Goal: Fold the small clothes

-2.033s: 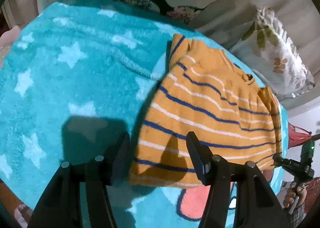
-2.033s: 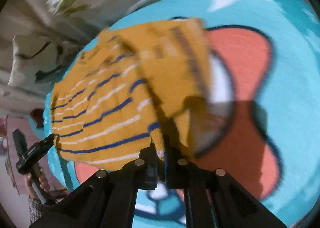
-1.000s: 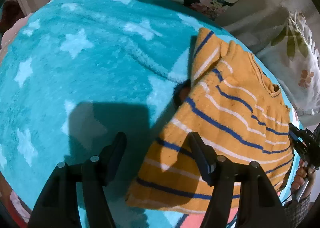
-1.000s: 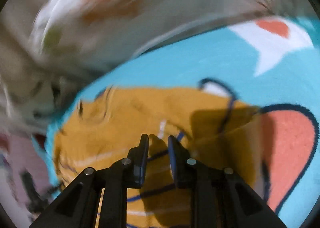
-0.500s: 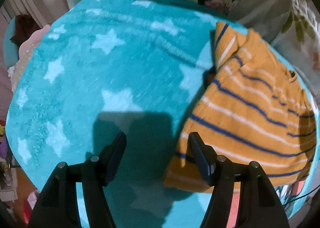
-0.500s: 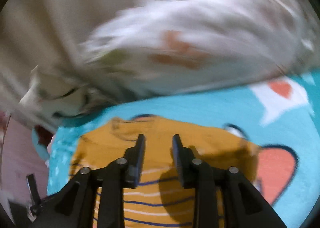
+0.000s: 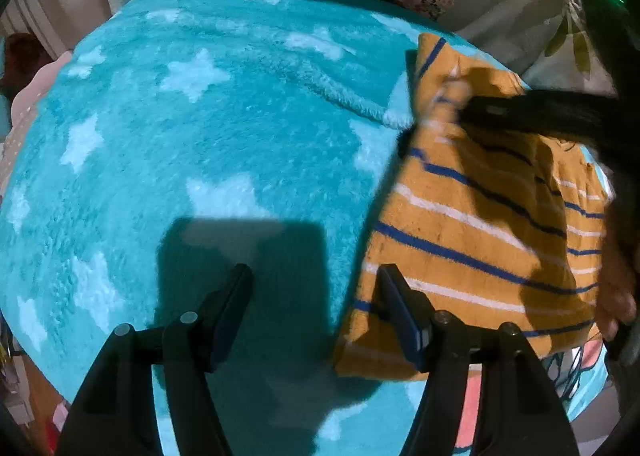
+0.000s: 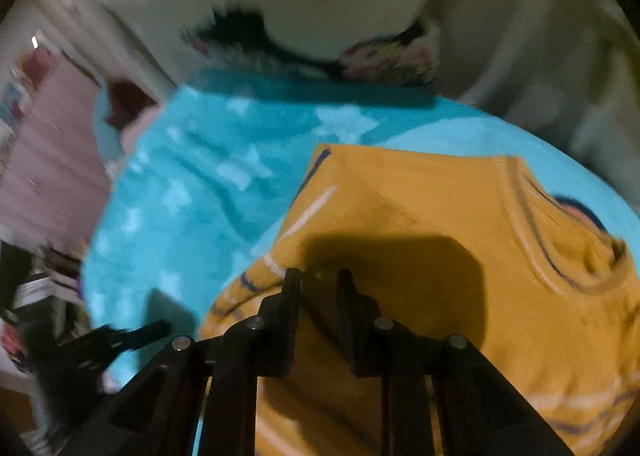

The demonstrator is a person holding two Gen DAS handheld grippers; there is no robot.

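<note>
On the far left of the left wrist view, a pink cushion edge [image 7: 30, 96] borders the turquoise star-patterned blanket [image 7: 200, 128], which fills most of that picture. Low over the blanket, the left gripper [image 7: 314, 310] hangs with its jaws wide apart and nothing between them, its shadow falling on the bare fleece, while its right finger lies over the near left edge of the orange striped sweater [image 7: 480, 224]. That sweater lies on the blanket's right part, partly folded, beside a leaf-print pillow [image 7: 560, 28]. At the sweater's far left corner, the right gripper [image 7: 466, 110] reaches in from the right; its own blurred view shows the jaws closing on a raised fold of the orange knit [image 8: 420, 216], fabric between the fingers [image 8: 290, 296].
</note>
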